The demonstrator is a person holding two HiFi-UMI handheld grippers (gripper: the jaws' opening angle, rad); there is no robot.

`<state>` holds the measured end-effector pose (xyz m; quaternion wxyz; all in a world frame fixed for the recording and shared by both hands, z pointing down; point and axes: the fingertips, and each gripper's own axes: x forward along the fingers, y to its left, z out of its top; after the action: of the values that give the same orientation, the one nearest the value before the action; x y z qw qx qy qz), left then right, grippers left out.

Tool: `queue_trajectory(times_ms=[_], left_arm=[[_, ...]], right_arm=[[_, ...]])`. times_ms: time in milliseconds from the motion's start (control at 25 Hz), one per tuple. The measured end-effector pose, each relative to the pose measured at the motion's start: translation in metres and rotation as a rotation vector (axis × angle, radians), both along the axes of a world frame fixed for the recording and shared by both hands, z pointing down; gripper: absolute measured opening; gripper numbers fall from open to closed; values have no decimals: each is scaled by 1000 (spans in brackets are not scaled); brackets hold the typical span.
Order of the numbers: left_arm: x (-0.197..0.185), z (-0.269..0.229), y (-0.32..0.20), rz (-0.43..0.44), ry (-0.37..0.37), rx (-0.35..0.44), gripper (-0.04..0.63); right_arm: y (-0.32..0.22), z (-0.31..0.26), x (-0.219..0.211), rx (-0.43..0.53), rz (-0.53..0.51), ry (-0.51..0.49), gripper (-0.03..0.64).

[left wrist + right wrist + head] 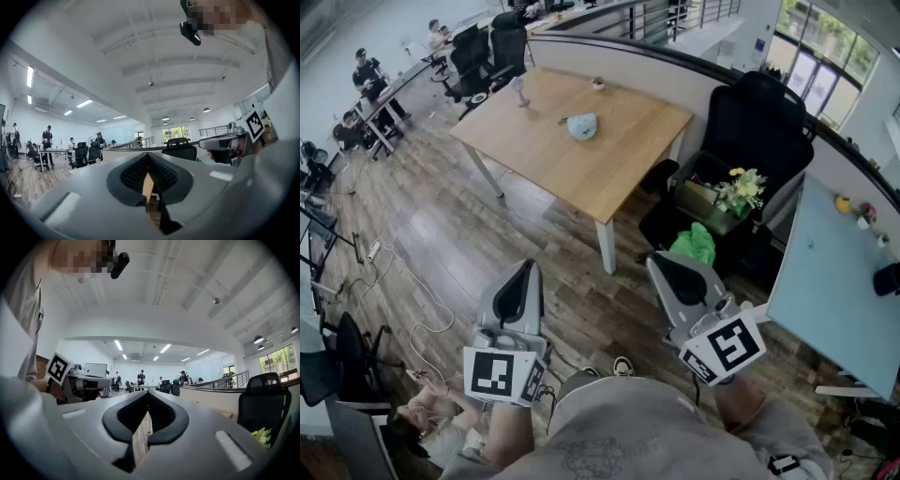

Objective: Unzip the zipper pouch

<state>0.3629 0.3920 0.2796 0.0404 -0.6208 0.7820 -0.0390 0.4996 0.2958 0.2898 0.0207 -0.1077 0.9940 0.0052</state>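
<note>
A pale blue zipper pouch (pixel 581 126) lies on the wooden table (pixel 619 159), well ahead of both grippers. My left gripper (pixel 527 269) is held level over the floor, short of the table, jaws shut with nothing between them. Beside it my right gripper (pixel 660 263) is also level and shut on nothing. In the left gripper view the left gripper (pixel 148 157) shows its dark pads (pixel 164 174) closed together; the right gripper (pixel 148 395) in the right gripper view looks the same. The pouch is not seen in either gripper view.
A black office chair (pixel 757 131) stands right of the table, with a box of flowers (pixel 741 192) and a green bag (pixel 695 244) near it. A light blue table (pixel 825 281) is at the right. A small cup (pixel 597 83) and a white object (pixel 520 91) sit on the wooden table. People work at desks far left.
</note>
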Motion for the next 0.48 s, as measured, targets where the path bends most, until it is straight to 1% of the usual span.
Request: queue_trajectory(times_ms=[160, 320, 480], left_arm=[[1, 2, 0, 3, -2, -5, 0], [5, 5, -2, 6, -8, -15, 0], [4, 7, -2, -5, -11, -22, 0]], right_arm=[[0, -2, 0, 1, -2, -10, 11], [-3, 3, 0, 8, 3, 4, 11], [-10, 6, 2, -13, 9, -6, 11]])
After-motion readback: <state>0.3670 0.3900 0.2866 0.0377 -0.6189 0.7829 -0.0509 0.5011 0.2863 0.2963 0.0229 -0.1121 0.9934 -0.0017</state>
